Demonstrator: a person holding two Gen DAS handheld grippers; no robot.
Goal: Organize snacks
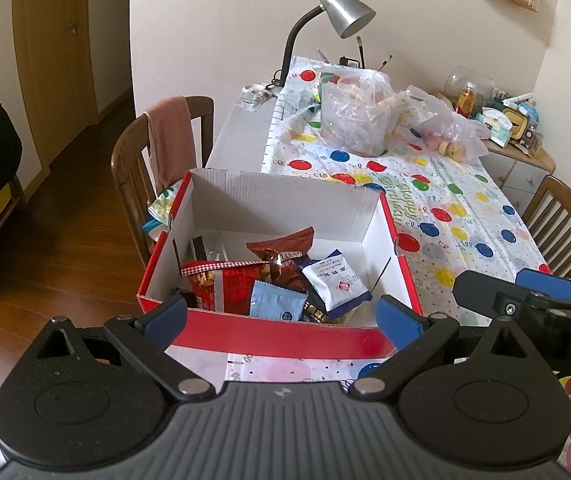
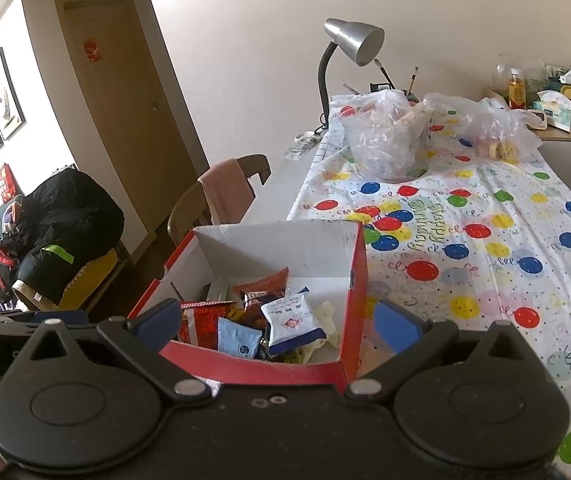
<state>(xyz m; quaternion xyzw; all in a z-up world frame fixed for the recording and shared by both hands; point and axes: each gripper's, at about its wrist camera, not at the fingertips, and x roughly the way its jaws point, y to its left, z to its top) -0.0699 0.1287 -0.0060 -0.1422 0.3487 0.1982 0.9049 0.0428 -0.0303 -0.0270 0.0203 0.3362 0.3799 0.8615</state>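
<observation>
The left gripper (image 1: 281, 316) is nearest to the lens, its blue pads spread wide and holding nothing, just before the near wall of the red box (image 1: 281, 338). The right gripper (image 2: 277, 322) is also spread and empty, at the near right corner of the box.

Inside the box the snacks lie in a loose pile against the near wall: a white packet with blue edge (image 1: 335, 282), a light blue packet (image 1: 277, 306), a brown packet (image 1: 283, 256) behind them, and a red bag with checked strip (image 1: 221, 284) at the left side. The far half of the box floor is bare.

Beyond the box, on the balloon tablecloth (image 1: 445, 200), stand two clear plastic bags (image 1: 359, 116) with more food, well apart from the box. I judge that the next snack must come from there. To do it well, one gripper should pinch a single item, not the thin plastic, and drop it in the bare far half.
</observation>
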